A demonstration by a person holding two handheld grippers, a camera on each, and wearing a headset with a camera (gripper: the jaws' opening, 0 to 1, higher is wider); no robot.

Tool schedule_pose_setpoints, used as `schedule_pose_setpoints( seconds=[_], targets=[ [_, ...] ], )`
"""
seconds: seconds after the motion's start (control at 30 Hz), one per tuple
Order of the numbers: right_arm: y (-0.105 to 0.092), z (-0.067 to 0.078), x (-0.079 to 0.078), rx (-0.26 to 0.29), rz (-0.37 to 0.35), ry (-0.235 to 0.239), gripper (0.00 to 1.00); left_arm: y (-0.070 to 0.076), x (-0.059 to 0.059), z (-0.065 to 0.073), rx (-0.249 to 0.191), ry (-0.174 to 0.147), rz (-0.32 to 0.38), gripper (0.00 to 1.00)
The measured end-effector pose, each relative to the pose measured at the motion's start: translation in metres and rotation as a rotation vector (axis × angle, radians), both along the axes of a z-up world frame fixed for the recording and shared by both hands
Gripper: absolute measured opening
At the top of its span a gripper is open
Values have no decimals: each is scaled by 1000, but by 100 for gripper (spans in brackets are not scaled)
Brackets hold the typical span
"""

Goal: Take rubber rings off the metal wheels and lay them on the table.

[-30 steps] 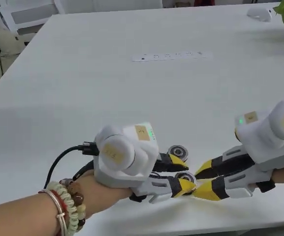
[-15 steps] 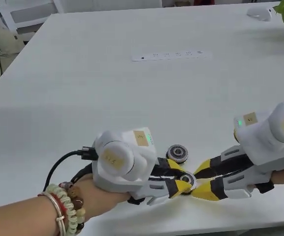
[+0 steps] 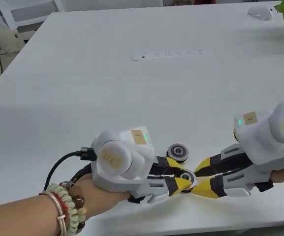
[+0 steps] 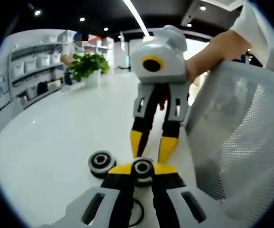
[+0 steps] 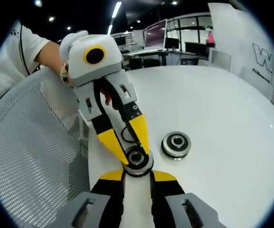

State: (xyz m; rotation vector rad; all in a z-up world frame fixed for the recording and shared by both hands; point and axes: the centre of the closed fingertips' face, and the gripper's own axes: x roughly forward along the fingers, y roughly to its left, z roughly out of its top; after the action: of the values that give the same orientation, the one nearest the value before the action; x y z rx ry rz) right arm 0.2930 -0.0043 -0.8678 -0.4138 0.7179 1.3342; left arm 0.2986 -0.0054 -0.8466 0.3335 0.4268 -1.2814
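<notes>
Wheel (image 3: 186, 178) sat at the surface's (image 3: 132, 98) near edge, clamped in the left claw (image 4: 141, 172). The right claw (image 5: 137, 175) was narrow at its rim, grip unclear. Its rubber ring (image 5: 151, 164) would likely peel best pulled slowly, wheel held steady. Second wheel (image 3: 177, 152) lay just beyond.

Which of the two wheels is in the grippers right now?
The near wheel by the table front edge: fingers of the left gripper flank it and the right gripper meets it tip-on. The far wheel sits free just beyond.
</notes>
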Motion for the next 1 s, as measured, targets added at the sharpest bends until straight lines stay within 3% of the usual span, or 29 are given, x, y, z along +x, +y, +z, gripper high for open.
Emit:
schedule_pose_setpoints(
  seconds=[0.3,0.33,0.4,0.43,0.63,0.77,0.87,1.0],
  targets=[
    [-1,1,0,-13,18,-21,15,0,0,0,-13,1,1,14],
    [-2,1,0,-17,21,-24,13,0,0,0,-14,1,1,14],
    [-8,-3,6,-55,10,-64,0,1,0,0,-18,6,3,14],
    [-4,-3,0,-32,21,-26,0,1,1,0,-20,6,4,14],
    [-4,-3,2,-40,-9,-20,0,1,0,0,-21,3,4,14],
    [-5,-3,4,-48,-99,68,0,1,1,0,-20,0,5,14],
    [-6,-3,6,-46,-127,103,0,1,1,0,-17,-5,5,14],
    [-7,-2,5,-15,-193,198,0,1,1,0,-16,-6,6,14]
  ],
)
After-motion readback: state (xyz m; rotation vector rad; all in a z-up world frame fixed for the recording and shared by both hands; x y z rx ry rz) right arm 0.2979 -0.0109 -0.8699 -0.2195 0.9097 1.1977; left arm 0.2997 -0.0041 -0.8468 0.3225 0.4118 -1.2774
